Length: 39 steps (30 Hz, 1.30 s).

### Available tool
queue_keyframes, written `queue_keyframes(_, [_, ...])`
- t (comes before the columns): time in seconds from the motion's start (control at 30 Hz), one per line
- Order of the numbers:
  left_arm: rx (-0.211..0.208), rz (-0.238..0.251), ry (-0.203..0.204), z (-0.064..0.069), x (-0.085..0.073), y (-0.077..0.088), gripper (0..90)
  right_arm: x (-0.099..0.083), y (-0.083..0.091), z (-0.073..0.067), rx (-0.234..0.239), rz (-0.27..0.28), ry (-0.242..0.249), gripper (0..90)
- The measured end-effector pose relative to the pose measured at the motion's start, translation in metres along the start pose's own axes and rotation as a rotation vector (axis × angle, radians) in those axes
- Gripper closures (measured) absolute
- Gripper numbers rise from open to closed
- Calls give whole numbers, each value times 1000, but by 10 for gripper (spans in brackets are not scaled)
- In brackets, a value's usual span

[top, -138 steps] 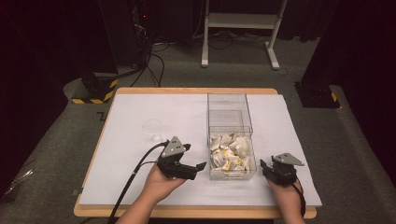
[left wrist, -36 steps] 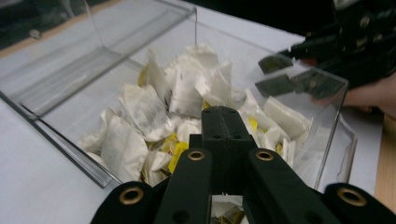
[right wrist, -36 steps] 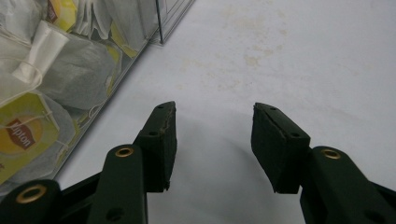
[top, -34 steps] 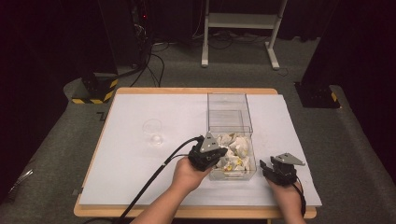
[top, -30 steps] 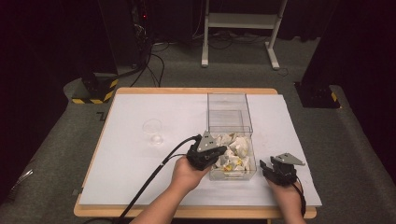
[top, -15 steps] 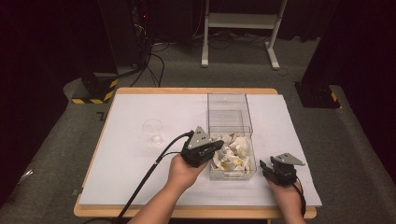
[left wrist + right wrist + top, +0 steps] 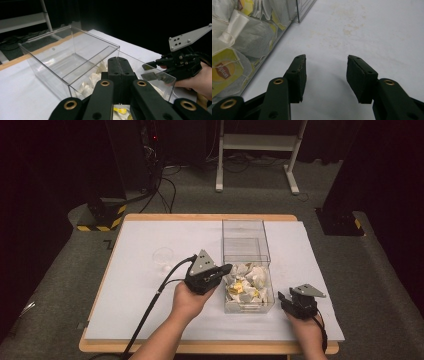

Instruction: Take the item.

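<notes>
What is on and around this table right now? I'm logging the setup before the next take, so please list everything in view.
clear box: one, transparent, two compartments, middle of the table; far compartment empty.
tea bags: a heap, white with yellow tags, in the near compartment.
glass cup: one, clear, left of the box.
table cover: one, white, over the wooden tabletop.
white stand: one, on the floor behind the table.
left gripper: one, black, jaws shut, at the left rim of the near compartment.
right gripper: one, black, jaws open and empty, resting right of the box.
</notes>
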<state>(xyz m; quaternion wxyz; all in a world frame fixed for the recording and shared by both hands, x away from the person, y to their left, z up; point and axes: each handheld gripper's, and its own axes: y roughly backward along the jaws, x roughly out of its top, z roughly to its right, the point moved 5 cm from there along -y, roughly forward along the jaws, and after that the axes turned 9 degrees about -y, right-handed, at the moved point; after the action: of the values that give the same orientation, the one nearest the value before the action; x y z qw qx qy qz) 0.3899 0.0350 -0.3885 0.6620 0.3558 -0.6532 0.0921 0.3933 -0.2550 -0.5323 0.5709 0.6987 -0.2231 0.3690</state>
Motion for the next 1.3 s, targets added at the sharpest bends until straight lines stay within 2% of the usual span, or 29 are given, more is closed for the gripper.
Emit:
queue_keyframes(0.7, [56, 40, 3, -18, 4, 26, 900, 0, 0, -1, -3, -2, 8, 508])
queue_keyframes(1.3, [116, 26, 33, -41, -16, 49, 900, 0, -1, 0, -8, -11, 4, 508])
